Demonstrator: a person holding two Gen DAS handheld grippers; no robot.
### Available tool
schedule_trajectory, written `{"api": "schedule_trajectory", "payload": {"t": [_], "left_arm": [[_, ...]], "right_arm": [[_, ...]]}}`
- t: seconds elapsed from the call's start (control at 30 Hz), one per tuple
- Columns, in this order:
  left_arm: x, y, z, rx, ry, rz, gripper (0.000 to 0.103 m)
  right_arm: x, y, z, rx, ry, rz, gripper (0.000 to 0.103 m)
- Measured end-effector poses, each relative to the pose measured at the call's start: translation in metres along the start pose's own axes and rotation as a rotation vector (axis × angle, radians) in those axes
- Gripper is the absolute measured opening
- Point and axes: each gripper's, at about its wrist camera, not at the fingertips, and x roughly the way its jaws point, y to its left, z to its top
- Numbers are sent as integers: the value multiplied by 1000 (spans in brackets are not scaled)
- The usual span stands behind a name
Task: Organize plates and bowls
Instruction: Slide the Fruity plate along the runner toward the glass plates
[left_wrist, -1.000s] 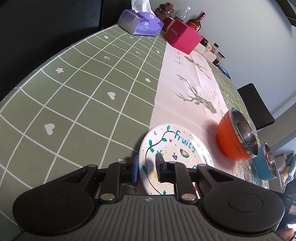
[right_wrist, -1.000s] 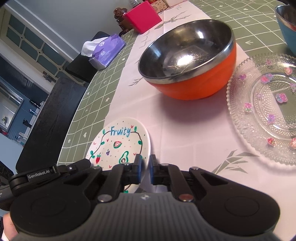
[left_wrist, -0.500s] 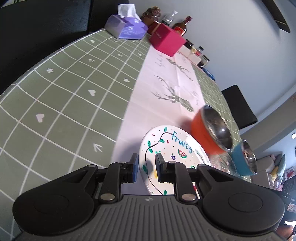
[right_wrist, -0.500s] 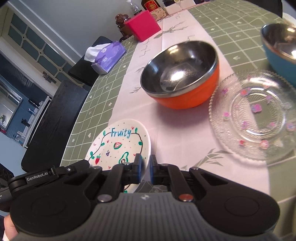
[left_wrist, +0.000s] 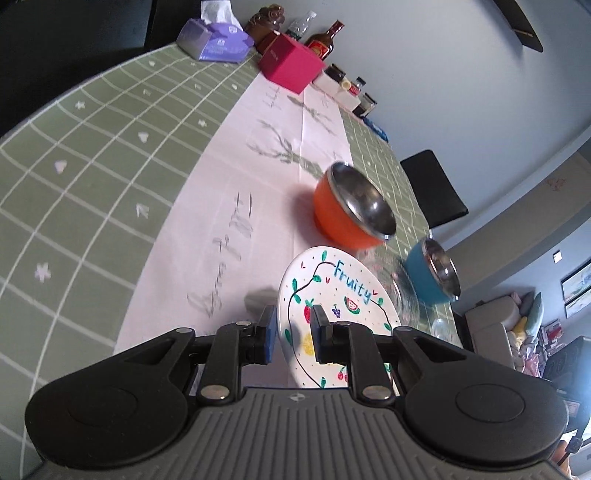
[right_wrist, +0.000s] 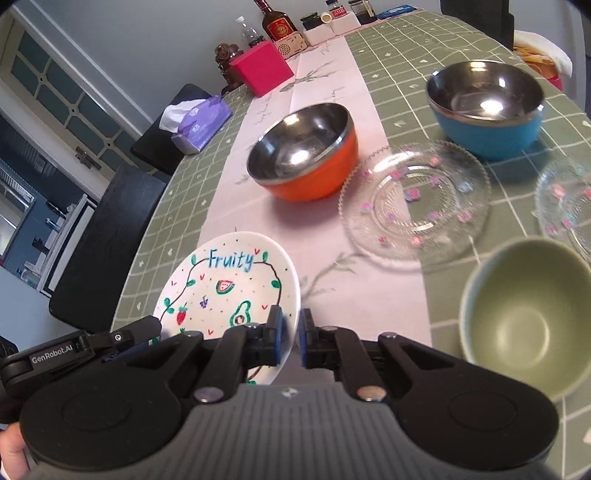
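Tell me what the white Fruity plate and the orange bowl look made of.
White Fruity plate: likely glazed ceramic, opaque and glossy, with painted fruit drawings. Orange bowl: mirror-bright lining that looks like stainless steel; smooth matte orange shell, plastic or coated metal, can't tell.

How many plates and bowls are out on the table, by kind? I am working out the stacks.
Bowls: 3 – orange steel-lined bowl, blue steel-lined bowl, pale green ceramic bowl.
Plates: 3 – white "Fruity" painted plate, clear glass beaded plate, second clear glass plate at the right edge.
Total: 6
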Motion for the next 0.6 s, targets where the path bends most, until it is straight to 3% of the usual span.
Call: {"api": "schedule_trajectory", "payload": {"t": [0.27, 0.6], "left_arm": [[-2, 4, -38, 12, 54, 47, 21], [9, 11, -50, 42, 76, 145, 21]], "right_arm": [[-5, -11, -38, -17, 61, -56, 7], [11, -3, -51, -64, 107, -88, 7]]}}
